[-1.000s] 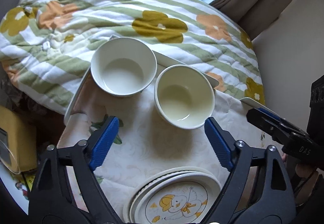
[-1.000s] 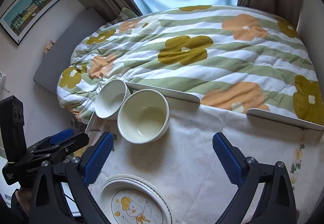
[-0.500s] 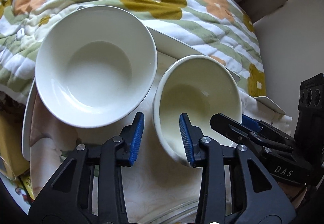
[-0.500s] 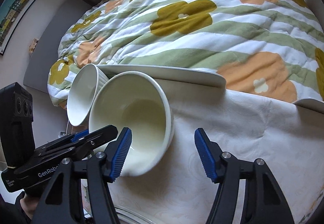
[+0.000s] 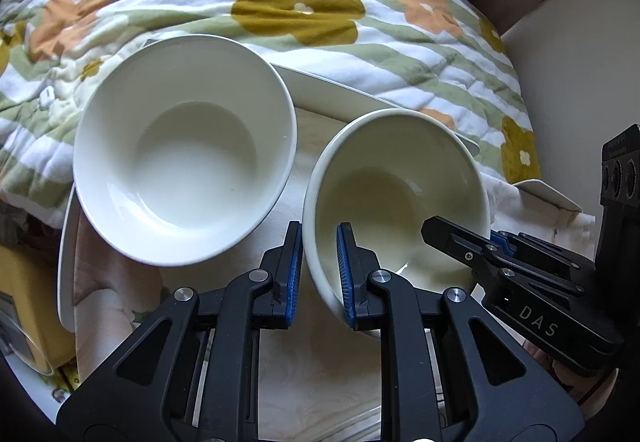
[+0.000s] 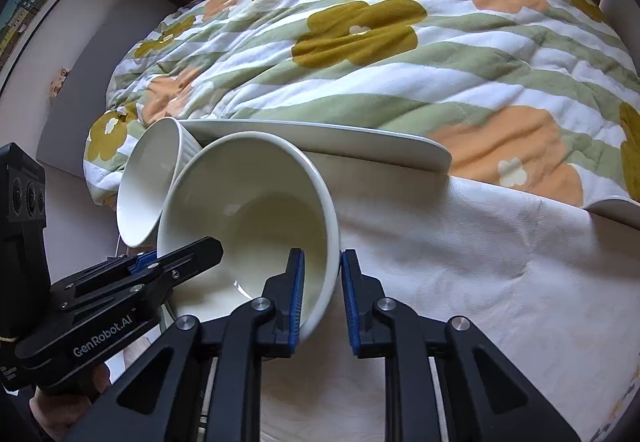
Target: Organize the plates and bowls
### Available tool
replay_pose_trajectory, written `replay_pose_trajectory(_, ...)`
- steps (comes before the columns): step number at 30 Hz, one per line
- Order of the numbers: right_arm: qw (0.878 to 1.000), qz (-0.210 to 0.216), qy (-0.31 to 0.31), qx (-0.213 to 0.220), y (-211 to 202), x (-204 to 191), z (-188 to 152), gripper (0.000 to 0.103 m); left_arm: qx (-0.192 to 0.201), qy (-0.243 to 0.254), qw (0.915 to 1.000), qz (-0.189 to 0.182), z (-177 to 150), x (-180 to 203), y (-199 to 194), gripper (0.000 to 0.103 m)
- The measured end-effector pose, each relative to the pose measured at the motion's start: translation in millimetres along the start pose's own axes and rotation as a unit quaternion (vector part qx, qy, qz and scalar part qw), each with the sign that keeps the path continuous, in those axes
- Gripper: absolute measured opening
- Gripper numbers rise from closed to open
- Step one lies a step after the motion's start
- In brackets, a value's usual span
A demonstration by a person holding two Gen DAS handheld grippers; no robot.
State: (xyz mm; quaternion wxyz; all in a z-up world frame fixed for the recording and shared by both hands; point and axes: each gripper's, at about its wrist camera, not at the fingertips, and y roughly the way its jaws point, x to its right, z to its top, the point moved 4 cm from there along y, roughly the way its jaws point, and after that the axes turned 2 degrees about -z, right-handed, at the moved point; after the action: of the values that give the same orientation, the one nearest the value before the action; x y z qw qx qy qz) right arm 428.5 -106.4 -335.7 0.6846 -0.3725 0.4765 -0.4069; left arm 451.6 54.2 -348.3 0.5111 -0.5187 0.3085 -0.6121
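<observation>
A cream bowl (image 5: 400,182) stands on the white tablecloth (image 5: 304,354). My left gripper (image 5: 318,274) is shut on its near-left rim. My right gripper (image 6: 322,298) is shut on the opposite rim of the same cream bowl (image 6: 248,210); one pad is inside and one outside on each. The right gripper also shows in the left wrist view (image 5: 500,250), and the left gripper in the right wrist view (image 6: 160,262). A wider white bowl (image 5: 180,146) sits to the left, beside the cream one; it shows in the right wrist view (image 6: 148,178) too.
A white tray edge (image 5: 352,94) runs behind the bowls. A floral green-striped quilt (image 5: 280,2) covers the bed beyond the table. The rim of a plate stack (image 5: 360,426) peeks in at the bottom. A yellow object (image 5: 24,302) lies at the left.
Both grippers moved in onto the cream bowl and closed on its rim from opposite sides. The plate stack slid almost out of view.
</observation>
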Motion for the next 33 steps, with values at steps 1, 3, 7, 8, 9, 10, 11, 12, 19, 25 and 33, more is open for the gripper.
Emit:
replay_pose_trajectory(1, 1.000, 0.000, 0.000, 0.003, -2.1, 0.4, 0.1, 0.017, 0.002, 0.001, 1.0000, 0.000, -0.2, 1.3, -2.1, 0.015)
replay_pose_trajectory(3, 1.000, 0.005, 0.001, 0.008, -7.2, 0.2, -0.2, 0.017, 0.009, 0.005, 0.9999, 0.001, -0.8, 4.4, -9.3, 0.015)
replay_pose_trajectory(7, 1.000, 0.012, 0.001, 0.023, -25.7, -1.0, -2.8, 0.017, 0.025, 0.019, 0.9995, 0.006, -4.5, 16.7, -30.9, 0.015)
replay_pose_trajectory(8, 0.999, 0.014, 0.000, 0.030, -32.3, -1.5, -4.2, 0.017, 0.030, 0.024, 0.9992, 0.009, -6.2, 21.1, -37.1, 0.015)
replay_pose_trajectory(9, 0.999, 0.016, -0.001, 0.037, -40.5, -1.8, -6.5, 0.017, 0.036, 0.027, 0.9989, 0.011, -8.2, 26.0, -44.6, 0.015)
replay_pose_trajectory(10, 0.999, 0.018, -0.001, 0.043, -47.5, -1.6, -8.6, 0.017, 0.041, 0.030, 0.9986, 0.011, -10.3, 31.0, -51.9, 0.015)
replay_pose_trajectory(11, 0.999, 0.019, -0.002, 0.049, -56.4, -1.4, -11.8, 0.017, 0.047, 0.032, 0.9983, 0.011, -12.5, 36.8, -59.2, 0.015)
replay_pose_trajectory(12, 0.998, 0.020, -0.003, 0.054, -64.6, -0.6, -14.8, 0.017, 0.053, 0.035, 0.9979, 0.011, -15.6, 43.4, -66.9, 0.015)
replay_pose_trajectory(19, 0.995, 0.021, -0.007, 0.093, -131.1, 17.3, -48.6, 0.017, 0.084, 0.058, 0.9948, 0.010, -54.4, 104.5, -110.3, 0.015)
replay_pose_trajectory(25, 0.992, 0.010, -0.007, 0.123, -192.2, 50.3, -91.5, 0.017, 0.100, 0.081, 0.9917, -0.002, -97.9, 173.0, -134.9, 0.015)
replay_pose_trajectory(33, 0.990, -0.020, 0.009, 0.140, -251.7, 118.2, -156.5, 0.017, 0.083, 0.111, 0.9897, -0.035, -161.3, 262.1, -126.5, 0.015)
